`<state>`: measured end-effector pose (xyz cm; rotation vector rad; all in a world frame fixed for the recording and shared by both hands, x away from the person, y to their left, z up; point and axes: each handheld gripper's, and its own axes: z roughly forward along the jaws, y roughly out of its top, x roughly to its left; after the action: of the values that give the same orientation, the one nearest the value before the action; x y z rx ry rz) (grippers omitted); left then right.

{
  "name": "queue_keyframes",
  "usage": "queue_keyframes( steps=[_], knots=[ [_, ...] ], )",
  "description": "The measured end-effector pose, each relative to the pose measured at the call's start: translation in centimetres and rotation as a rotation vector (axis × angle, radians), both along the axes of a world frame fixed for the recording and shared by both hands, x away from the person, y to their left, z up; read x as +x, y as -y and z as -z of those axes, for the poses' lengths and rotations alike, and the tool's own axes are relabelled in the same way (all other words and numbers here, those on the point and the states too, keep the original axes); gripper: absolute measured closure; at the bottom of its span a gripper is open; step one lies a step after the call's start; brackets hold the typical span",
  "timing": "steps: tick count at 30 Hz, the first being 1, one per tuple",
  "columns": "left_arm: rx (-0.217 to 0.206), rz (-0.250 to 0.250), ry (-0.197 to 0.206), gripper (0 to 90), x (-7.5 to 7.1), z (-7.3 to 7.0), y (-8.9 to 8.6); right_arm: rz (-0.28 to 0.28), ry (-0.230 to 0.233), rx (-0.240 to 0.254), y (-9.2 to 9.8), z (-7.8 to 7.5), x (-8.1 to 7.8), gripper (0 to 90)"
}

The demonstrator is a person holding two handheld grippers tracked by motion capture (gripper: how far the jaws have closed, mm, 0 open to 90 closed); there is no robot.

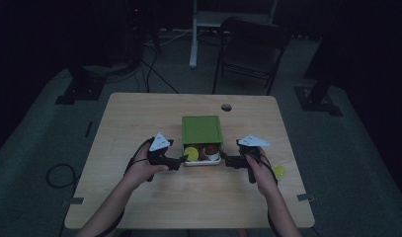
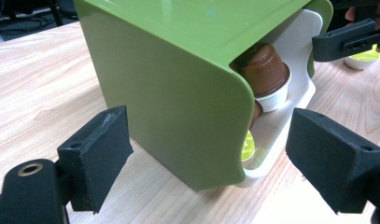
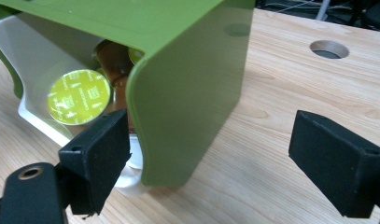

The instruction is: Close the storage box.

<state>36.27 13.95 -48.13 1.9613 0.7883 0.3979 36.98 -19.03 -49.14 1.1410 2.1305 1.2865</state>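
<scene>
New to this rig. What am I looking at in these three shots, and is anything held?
No robot arm here: a person holds a two-fingered hand tool in each hand. The high view looks down on a wooden table; the other two come from cameras riding on each tool, looking along its black fingers. The left gripper and right gripper flank a green box with a white drawer pulled partly out, holding brown and yellow-lidded coffee capsules. One loose yellow capsule lies beside the right hand. Both sets of fingers stand open, gripping nothing.
</scene>
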Motion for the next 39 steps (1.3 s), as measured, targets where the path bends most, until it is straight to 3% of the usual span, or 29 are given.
queue_keyframes(
  steps=[3,8,27,39],
  knots=[
    [-0.008,-0.004,-0.007,14.3,-0.2,0.0,-0.2,0.009,0.003,-0.008,0.3,0.0,-0.2,12.4],
    [0.016,-0.011,-0.03,14.5,-0.3,0.0,-0.6,0.019,0.002,-0.009,0.6,0.0,-0.5,12.4],
    [0.006,-0.062,-0.027,14.5,-1.5,0.3,-2.6,0.04,-0.01,-0.026,1.8,0.6,-1.7,12.4],
    [0.01,-0.109,-0.037,14.5,-2.3,1.1,-4.6,0.064,-0.035,-0.03,3.0,1.9,-2.9,12.4]
  ],
)
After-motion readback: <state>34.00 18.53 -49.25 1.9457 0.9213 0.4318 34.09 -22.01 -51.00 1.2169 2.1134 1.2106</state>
